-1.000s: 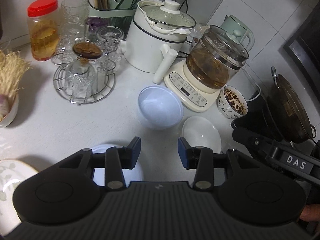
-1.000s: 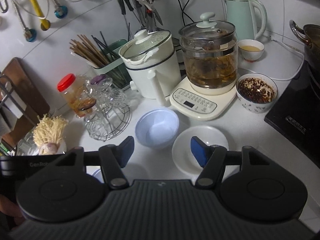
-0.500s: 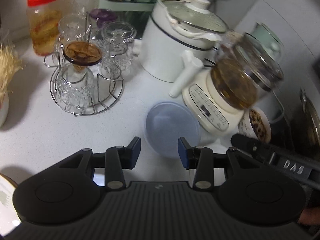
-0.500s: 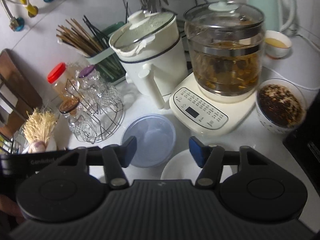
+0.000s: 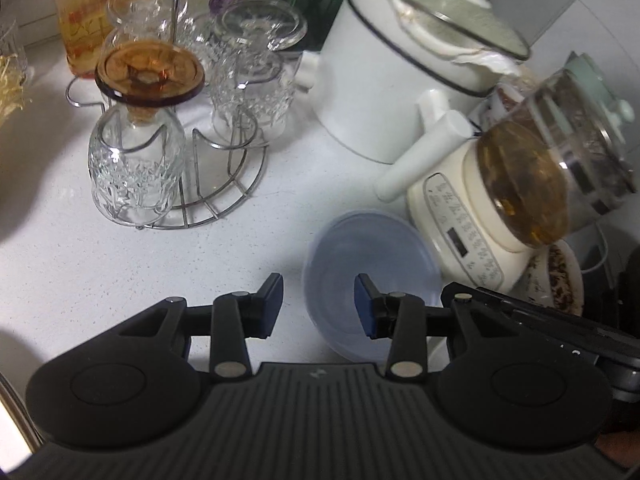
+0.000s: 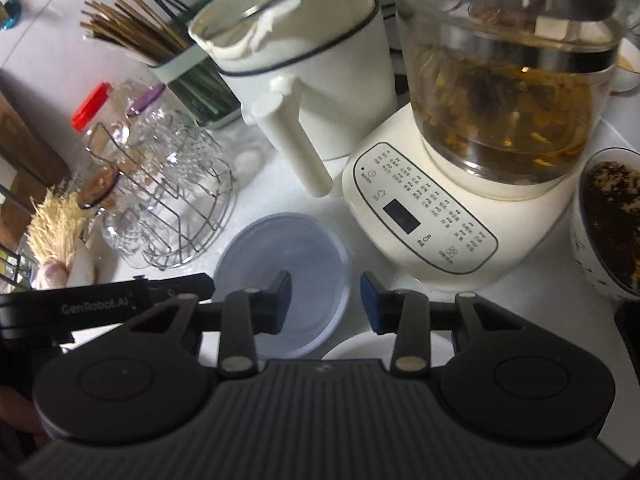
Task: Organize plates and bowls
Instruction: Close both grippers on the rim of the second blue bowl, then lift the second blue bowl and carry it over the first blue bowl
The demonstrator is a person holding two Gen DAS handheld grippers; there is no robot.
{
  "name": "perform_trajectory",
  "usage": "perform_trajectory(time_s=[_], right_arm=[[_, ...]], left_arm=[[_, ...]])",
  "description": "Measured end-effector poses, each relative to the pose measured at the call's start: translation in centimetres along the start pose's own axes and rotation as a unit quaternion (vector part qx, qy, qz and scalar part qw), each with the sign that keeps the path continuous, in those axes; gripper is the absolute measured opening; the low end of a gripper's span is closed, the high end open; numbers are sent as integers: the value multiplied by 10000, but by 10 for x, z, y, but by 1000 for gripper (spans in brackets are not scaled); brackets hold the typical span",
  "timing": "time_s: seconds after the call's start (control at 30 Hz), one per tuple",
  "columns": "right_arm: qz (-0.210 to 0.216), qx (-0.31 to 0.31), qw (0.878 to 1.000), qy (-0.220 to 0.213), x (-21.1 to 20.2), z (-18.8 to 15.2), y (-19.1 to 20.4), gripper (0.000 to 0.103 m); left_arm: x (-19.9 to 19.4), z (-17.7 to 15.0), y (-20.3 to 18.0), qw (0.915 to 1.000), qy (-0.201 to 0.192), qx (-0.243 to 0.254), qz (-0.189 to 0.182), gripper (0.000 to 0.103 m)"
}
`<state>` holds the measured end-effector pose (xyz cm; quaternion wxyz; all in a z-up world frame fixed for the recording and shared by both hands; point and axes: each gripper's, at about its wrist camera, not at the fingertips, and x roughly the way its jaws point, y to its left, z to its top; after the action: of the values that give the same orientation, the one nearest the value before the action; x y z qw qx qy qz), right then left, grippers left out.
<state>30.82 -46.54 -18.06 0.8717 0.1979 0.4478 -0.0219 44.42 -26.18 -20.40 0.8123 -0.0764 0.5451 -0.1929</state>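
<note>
Blue bowl (image 6: 286, 280) sits on counter btwn glass rack (image 6: 172, 200) at 10 o'clock & kettle base (image 6: 424, 224) at 2. Right gripper (image 6: 325, 300), jaws just closing but not yet pinching, straddles its right rim; left gripper (image 5: 318, 304), open, straddles left rim. Seat rim deep, squeeze evenly, lift level; mind kettle.

A: The bowl (image 6: 288, 264) is pale translucent blue; the bench (image 5: 120, 264) is white with fine grey specks.

B: The pot (image 5: 384, 80) is white with a dark band, the kettle base (image 6: 432, 224) cream, and both grippers black with blue pads (image 5: 366, 304).
</note>
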Motion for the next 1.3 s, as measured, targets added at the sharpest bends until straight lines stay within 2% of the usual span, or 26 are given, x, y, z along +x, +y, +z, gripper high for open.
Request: perform_trajectory(time_s=[0.3,0.4,0.47,0.87,1.3], right_arm=[[-9,6,9995,330,31,4,-9,24],[44,10,9992,397,35,4,-13,14],[122,171,9988,445,36,5,-17,14],[283,150,9985,455,24,7,-14,12],[430,150,9989,60,-25,5,6,13]], left_arm=[[24,-4,2,9995,64,-292,74,29],[26,-3,-1,9995,32,-299,56,28],[26,-2,-4,9996,-10,-278,46,28],[10,-6,-5,9995,5,-320,28,28],[-45,-1,-10,9993,-262,6,-255,29]])
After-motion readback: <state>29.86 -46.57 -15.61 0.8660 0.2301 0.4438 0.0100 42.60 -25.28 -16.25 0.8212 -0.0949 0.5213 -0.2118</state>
